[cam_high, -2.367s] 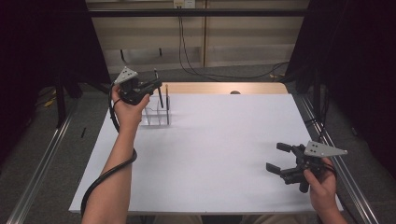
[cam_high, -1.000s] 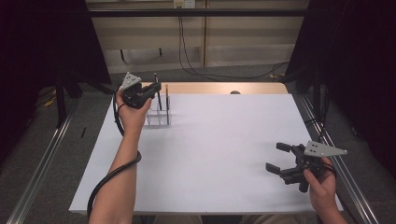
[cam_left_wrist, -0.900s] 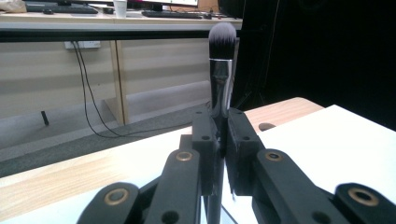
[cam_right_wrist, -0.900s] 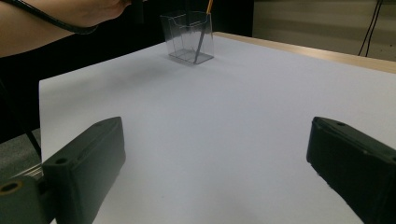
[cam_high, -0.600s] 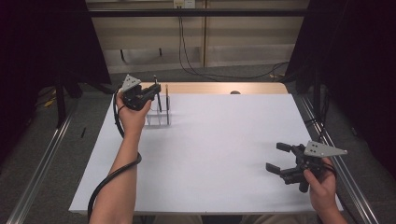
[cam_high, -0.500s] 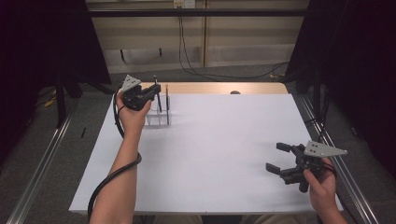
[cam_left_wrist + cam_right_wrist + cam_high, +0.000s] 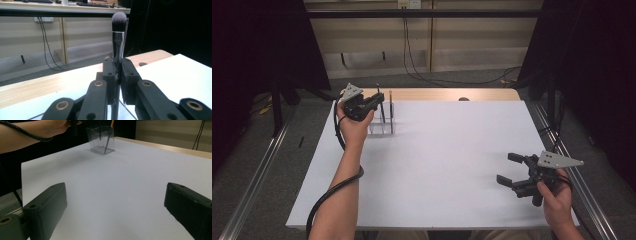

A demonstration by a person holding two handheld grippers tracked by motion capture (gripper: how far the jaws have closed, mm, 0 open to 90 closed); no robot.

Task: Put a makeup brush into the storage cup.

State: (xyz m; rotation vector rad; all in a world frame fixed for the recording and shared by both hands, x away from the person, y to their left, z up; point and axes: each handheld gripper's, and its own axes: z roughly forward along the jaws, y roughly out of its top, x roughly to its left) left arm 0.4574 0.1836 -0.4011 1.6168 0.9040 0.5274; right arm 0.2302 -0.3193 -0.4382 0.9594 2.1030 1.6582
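A makeup brush (image 7: 118,37) with a silver ferrule and grey bristles stands upright, bristles up, and my left gripper (image 7: 117,65) is shut on its dark handle. In the high view the left gripper (image 7: 377,100) hangs over a clear plastic holder (image 7: 382,129) at the table's far left, and the brush (image 7: 380,107) reaches down into it. A second thin stick (image 7: 391,111) leans in the holder. My right gripper (image 7: 508,169) rests near the front right edge, open, with nothing between its jaws. From the right gripper (image 7: 115,197) view the holder (image 7: 101,141) stands far off.
The white table top (image 7: 452,150) stretches between the two hands. A wooden strip (image 7: 447,94) runs along its far edge. Metal rails (image 7: 257,175) flank the table on the floor, and cables hang by the back wall.
The left gripper with the brush has sunk slightly over the holder. The right gripper has stayed in place.
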